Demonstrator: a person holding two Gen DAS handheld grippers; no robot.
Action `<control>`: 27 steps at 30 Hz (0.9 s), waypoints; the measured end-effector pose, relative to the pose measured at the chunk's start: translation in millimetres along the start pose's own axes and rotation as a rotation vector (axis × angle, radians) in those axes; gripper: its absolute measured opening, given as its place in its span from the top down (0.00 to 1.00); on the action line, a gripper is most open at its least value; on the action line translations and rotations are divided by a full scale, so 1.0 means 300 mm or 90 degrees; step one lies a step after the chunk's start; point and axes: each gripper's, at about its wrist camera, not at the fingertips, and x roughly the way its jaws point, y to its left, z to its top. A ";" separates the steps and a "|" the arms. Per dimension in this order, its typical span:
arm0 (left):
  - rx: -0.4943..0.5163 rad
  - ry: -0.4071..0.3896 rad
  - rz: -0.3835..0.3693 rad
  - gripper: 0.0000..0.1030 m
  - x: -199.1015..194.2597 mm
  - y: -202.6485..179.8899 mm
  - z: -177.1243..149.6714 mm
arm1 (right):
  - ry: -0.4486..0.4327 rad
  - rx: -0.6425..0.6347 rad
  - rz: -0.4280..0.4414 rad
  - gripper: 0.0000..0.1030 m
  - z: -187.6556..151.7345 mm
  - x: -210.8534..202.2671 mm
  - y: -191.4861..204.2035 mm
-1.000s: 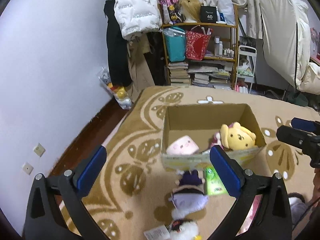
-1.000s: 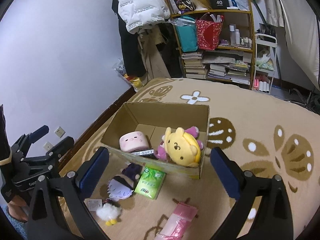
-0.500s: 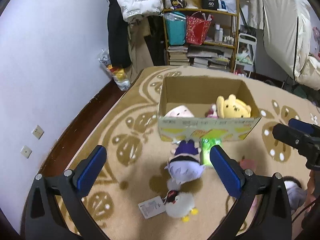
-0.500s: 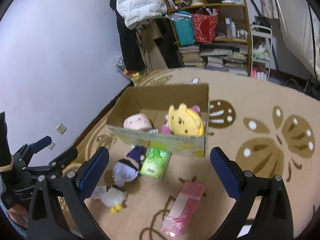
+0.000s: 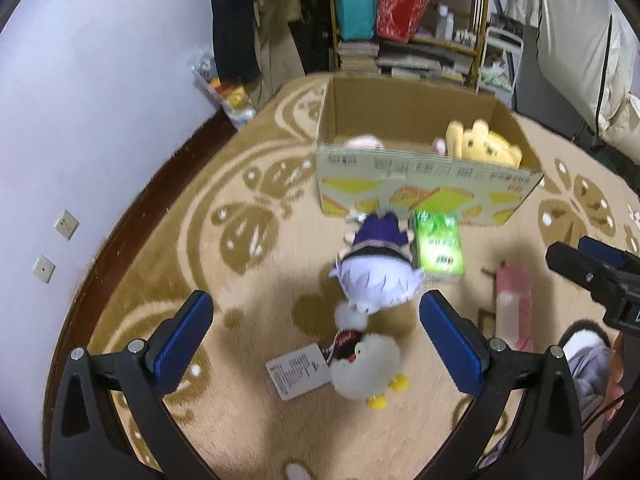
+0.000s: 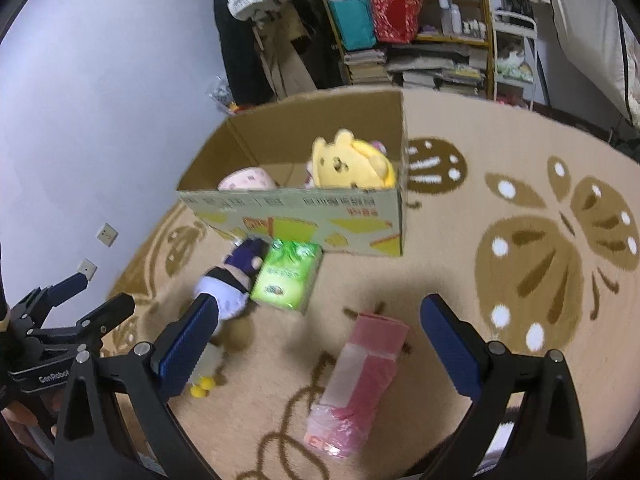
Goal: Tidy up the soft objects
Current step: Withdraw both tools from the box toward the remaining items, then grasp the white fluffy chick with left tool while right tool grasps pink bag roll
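Cardboard box part-filled, four items left

Yellow plush [image 6: 352, 162] and pink plush [image 6: 246, 180] sit in the box [image 6: 296, 216]. Doll [image 5: 376, 276], chick [image 5: 366, 364], green pack [image 6: 288, 276] and pink pack [image 6: 356, 376] lie on the rug [image 6: 500, 140]. Left tool [image 5: 316, 336] and right tool [image 6: 320, 344] gape wide, empty.

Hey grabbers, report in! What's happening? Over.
Left gripper open over white chick. Right gripper open over pink pack. Box ahead, path clear.
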 end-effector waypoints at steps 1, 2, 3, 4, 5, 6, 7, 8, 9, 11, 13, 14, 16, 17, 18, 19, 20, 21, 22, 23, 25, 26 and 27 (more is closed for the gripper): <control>0.002 0.011 0.000 0.01 0.015 -0.002 -0.006 | 0.007 0.004 -0.001 0.00 -0.004 0.011 -0.006; 0.004 0.020 0.000 0.01 0.026 -0.006 -0.013 | 0.012 0.006 -0.002 0.00 -0.008 0.018 -0.011; 0.007 0.027 0.000 0.01 0.035 -0.010 -0.019 | 0.018 0.008 -0.004 0.00 -0.015 0.028 -0.014; 0.011 0.033 -0.001 0.01 0.041 -0.013 -0.022 | 0.024 0.007 -0.006 0.00 -0.019 0.036 -0.016; 0.014 0.038 -0.001 0.01 0.048 -0.017 -0.025 | 0.029 0.006 -0.008 0.00 -0.022 0.043 -0.016; 0.016 0.044 -0.002 0.01 0.054 -0.020 -0.027 | 0.034 0.006 -0.011 0.00 -0.026 0.049 -0.016; 0.018 0.050 -0.003 0.01 0.062 -0.023 -0.031 | 0.042 0.006 -0.015 0.00 -0.032 0.061 -0.016; 0.018 0.057 -0.005 0.01 0.070 -0.024 -0.034 | 0.047 0.006 -0.017 0.00 -0.036 0.068 -0.016; 0.017 0.065 -0.005 0.01 0.079 -0.025 -0.037 | 0.052 0.008 -0.020 0.00 -0.040 0.075 -0.016; 0.018 0.083 0.000 0.01 0.099 -0.028 -0.045 | 0.066 0.012 -0.025 0.00 -0.051 0.094 -0.020; 0.020 0.096 0.000 0.01 0.111 -0.030 -0.051 | 0.079 0.013 -0.034 0.00 -0.060 0.112 -0.023; 0.022 0.103 -0.002 0.01 0.116 -0.032 -0.055 | 0.085 0.012 -0.038 0.00 -0.063 0.121 -0.024; 0.024 0.115 -0.006 0.01 0.126 -0.035 -0.060 | 0.102 0.015 -0.044 0.00 -0.073 0.144 -0.030; 0.024 0.120 -0.007 0.01 0.133 -0.036 -0.062 | 0.108 0.017 -0.044 0.00 -0.077 0.153 -0.032; 0.024 0.127 -0.011 0.01 0.142 -0.038 -0.065 | 0.115 0.019 -0.044 0.00 -0.082 0.162 -0.034; 0.024 0.134 -0.014 0.01 0.152 -0.040 -0.068 | 0.123 0.022 -0.045 0.00 -0.087 0.171 -0.036; 0.025 0.140 -0.016 0.01 0.160 -0.042 -0.071 | 0.130 0.023 -0.047 0.00 -0.093 0.181 -0.037; 0.025 0.145 -0.017 0.01 0.167 -0.044 -0.073 | 0.136 0.023 -0.049 0.00 -0.097 0.188 -0.036; 0.026 0.150 -0.019 0.01 0.173 -0.046 -0.075 | 0.142 0.022 -0.050 0.00 -0.102 0.195 -0.034; 0.026 0.153 -0.023 0.01 0.178 -0.047 -0.076 | 0.146 0.021 -0.049 0.00 -0.106 0.200 -0.032; 0.024 0.158 -0.031 0.01 0.189 -0.047 -0.075 | 0.159 0.017 -0.050 0.04 -0.114 0.214 -0.027; 0.021 0.160 -0.034 0.01 0.196 -0.046 -0.075 | 0.166 0.015 -0.051 0.07 -0.119 0.222 -0.026; 0.017 0.165 -0.037 0.01 0.205 -0.044 -0.075 | 0.173 0.016 -0.052 0.09 -0.124 0.229 -0.026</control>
